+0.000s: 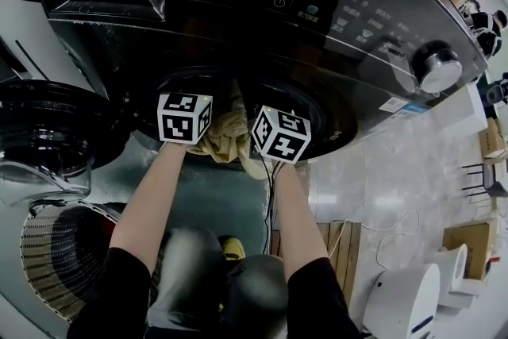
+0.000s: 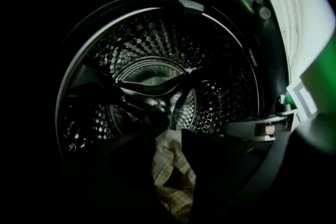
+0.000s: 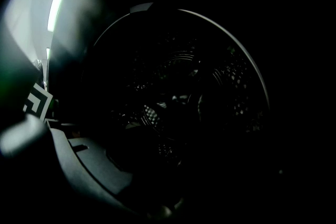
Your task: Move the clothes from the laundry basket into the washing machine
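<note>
The dark front-loading washing machine (image 1: pixel 238 4) stands in front of me with its drum opening (image 1: pixel 317 119) bare. Both grippers reach into the opening side by side: the left gripper (image 1: pixel 184 117) and the right gripper (image 1: pixel 280 133). A tan checked cloth (image 1: pixel 226 135) bunches between them at the rim. In the left gripper view the perforated steel drum (image 2: pixel 157 76) fills the picture. There the checked cloth (image 2: pixel 168 176) lies in the gap of the left gripper (image 2: pixel 173 155), whose dark jaws stand apart. The right gripper view is nearly black, and its jaws are hidden in shadow.
The machine's round door (image 1: pixel 48 131) hangs open at the left. Below it stands the slatted laundry basket (image 1: pixel 55 258). A dial (image 1: pixel 439 67) sits on the control panel. A white appliance (image 1: pixel 405 302) and loose cables (image 1: pixel 373 230) lie at the right.
</note>
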`<action>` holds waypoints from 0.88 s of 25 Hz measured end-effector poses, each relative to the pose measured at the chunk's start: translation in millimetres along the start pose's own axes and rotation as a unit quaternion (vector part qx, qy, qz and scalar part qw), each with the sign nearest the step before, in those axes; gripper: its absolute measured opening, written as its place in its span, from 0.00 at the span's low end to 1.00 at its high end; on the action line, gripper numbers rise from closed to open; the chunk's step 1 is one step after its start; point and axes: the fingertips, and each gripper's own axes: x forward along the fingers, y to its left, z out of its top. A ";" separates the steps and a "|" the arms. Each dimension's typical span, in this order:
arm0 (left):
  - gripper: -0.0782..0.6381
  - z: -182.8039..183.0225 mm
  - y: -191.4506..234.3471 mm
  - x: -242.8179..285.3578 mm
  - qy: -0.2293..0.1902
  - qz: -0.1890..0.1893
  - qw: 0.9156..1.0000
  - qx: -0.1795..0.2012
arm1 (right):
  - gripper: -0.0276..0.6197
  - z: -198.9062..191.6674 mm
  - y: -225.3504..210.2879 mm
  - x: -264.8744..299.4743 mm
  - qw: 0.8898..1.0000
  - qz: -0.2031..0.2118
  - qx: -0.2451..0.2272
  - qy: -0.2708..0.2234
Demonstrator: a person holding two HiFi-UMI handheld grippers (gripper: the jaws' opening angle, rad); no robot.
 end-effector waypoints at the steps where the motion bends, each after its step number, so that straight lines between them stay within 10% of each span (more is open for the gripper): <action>1: 0.32 3.1 -1.6 -0.6 -0.004 -0.002 1.000 0.004 | 0.37 0.8 0.0 -0.7 1.000 -0.001 0.000 -0.001; 22: 0.12 11.5 -23.5 -52.2 -0.039 -0.010 0.999 0.037 | 0.05 4.0 13.2 -52.2 0.999 0.016 -0.010 -0.033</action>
